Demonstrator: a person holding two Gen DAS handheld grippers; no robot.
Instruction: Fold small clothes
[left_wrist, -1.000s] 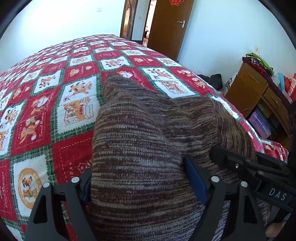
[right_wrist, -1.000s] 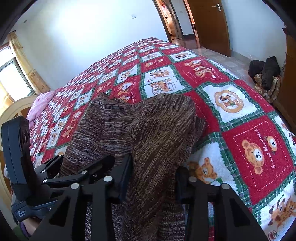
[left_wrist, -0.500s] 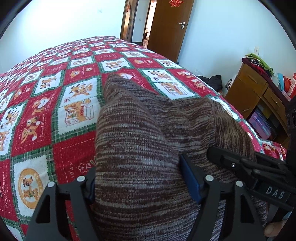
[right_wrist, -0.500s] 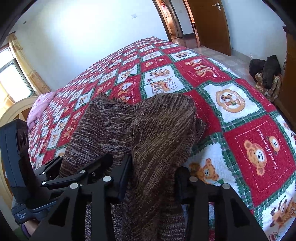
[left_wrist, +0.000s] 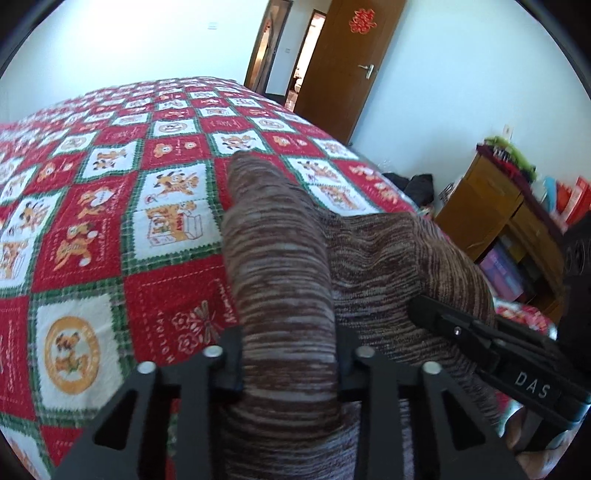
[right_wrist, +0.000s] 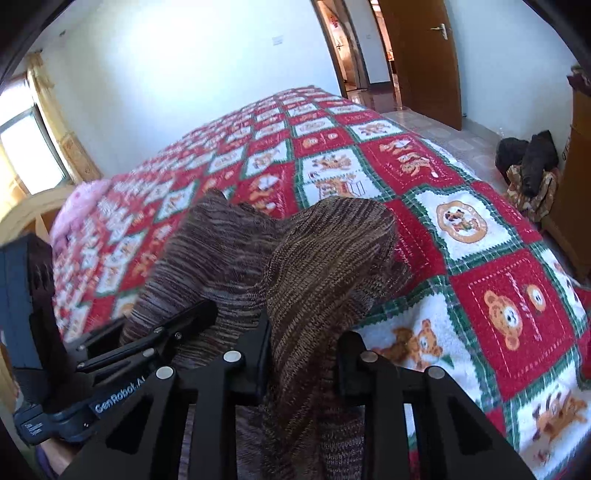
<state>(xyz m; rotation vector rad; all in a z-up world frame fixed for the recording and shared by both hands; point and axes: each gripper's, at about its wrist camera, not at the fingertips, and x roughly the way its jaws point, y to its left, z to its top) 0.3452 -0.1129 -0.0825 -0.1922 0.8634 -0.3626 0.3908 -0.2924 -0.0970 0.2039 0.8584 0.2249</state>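
Observation:
A brown striped knit garment (left_wrist: 280, 258) lies bunched on the red, white and green patchwork bedspread (left_wrist: 92, 221). My left gripper (left_wrist: 288, 358) is shut on a raised fold of the knit garment and holds it off the bed. My right gripper (right_wrist: 301, 350) is shut on another fold of the same garment (right_wrist: 325, 266), which drapes over its fingers. Each gripper shows in the other's view: the right gripper at the right of the left wrist view (left_wrist: 480, 343), the left gripper at the left of the right wrist view (right_wrist: 147, 343).
A wooden cabinet (left_wrist: 509, 218) with books and clutter stands to the right of the bed. Dark clothes lie on the floor (right_wrist: 528, 162) by a brown door (left_wrist: 343, 66). A pink pillow (right_wrist: 77, 206) and wooden headboard (right_wrist: 26, 214) are at the bed's left end.
The left gripper's jaws have closed in, squeezing the fold much narrower. Both grippers have lifted the garment and the views have tilted up.

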